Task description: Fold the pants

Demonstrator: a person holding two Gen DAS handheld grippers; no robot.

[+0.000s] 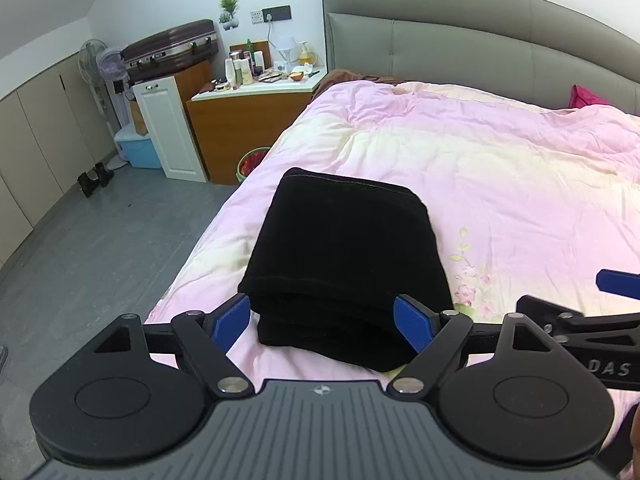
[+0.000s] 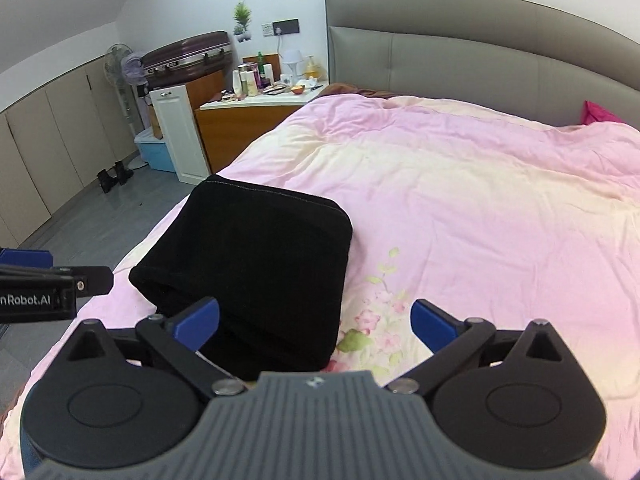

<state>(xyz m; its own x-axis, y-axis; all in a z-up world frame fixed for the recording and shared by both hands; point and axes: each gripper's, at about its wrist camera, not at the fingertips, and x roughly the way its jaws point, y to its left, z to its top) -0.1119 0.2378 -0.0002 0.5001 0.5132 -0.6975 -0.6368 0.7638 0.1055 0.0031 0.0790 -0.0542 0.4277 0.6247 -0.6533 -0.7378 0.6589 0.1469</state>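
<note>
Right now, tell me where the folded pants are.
The black pants lie folded on the pink quilt near the bed's left edge, directly ahead of the open left claw and left of the right claw.

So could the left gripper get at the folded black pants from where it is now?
Probably yes. The left gripper is open, right at the near edge of the black pants on the pink duvet, with nothing between them.

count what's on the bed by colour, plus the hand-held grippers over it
black: 1, the folded pants
pink: 1, the floral duvet under them
magenta: 1, a cloth by the headboard, too small to identify
brown: 1, a cloth at the duvet's top edge
hand-held grippers: 2, left hand-held gripper and right hand-held gripper, both open
total: 6
</note>
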